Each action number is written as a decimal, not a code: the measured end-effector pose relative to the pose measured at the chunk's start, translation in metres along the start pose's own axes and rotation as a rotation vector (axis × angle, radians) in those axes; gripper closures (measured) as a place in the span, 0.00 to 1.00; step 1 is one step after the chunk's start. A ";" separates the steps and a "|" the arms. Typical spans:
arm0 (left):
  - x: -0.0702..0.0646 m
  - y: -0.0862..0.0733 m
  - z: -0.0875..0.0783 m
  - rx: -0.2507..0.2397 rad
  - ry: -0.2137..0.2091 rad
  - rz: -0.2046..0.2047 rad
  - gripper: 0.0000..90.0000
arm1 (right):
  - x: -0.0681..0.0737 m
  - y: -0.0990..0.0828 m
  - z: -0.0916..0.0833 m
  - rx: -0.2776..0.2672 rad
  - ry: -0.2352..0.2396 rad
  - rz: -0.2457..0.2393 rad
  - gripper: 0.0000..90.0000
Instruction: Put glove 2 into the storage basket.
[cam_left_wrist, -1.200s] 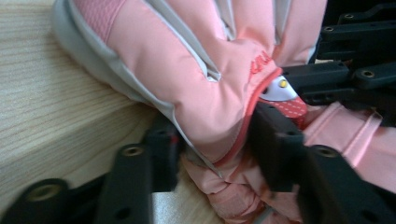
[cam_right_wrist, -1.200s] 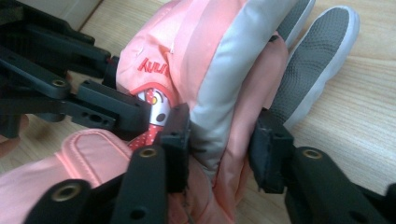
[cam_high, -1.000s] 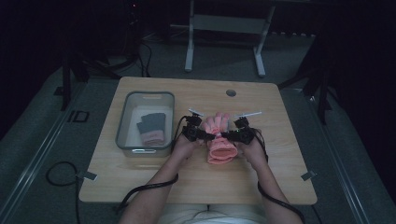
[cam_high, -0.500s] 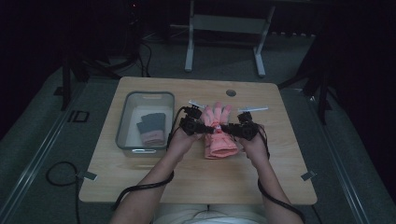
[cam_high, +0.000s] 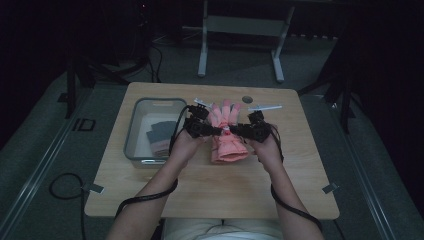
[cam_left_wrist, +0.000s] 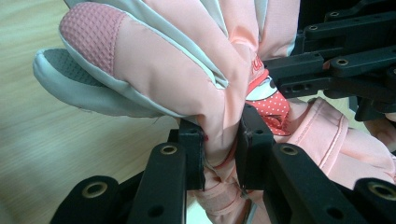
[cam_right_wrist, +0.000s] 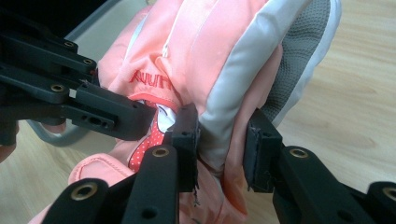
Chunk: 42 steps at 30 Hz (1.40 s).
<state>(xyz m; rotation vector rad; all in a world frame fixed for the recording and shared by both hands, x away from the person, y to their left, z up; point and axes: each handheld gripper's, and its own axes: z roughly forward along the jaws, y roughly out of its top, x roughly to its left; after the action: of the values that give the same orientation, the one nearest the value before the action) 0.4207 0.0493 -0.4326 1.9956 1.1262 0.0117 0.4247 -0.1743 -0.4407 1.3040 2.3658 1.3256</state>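
A pink ski glove with grey trim hangs between both grippers above the middle of the wooden table, fingers pointing away from the person. In the left gripper view, my left gripper is shut on a fold of the pink glove near its red dotted patch. In the right gripper view, my right gripper is shut on the grey-edged side of the glove. From above, the left gripper and right gripper face each other across the glove's middle.
A clear grey bin stands on the table's left half and holds dark grey gloves. A round hole sits near the far edge. A metal stand stands on the floor beyond the table.
Both hands have risen and carried the glove up off the table. The glove now hangs higher and a little farther from the person.
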 end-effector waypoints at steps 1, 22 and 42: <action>0.001 0.001 -0.005 -0.002 0.010 0.002 0.83 | 0.002 0.003 0.001 0.000 0.004 -0.004 0.77; 0.034 -0.001 -0.074 -0.053 0.103 -0.050 0.83 | 0.059 0.053 0.034 -0.010 0.051 -0.084 0.77; 0.075 -0.025 -0.128 -0.079 0.184 -0.130 0.83 | 0.111 0.080 0.084 0.018 0.116 -0.138 0.77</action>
<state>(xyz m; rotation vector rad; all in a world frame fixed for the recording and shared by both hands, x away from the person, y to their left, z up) 0.4001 0.1925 -0.3922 1.8771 1.3503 0.1721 0.4467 -0.0207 -0.4011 1.0729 2.4983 1.3770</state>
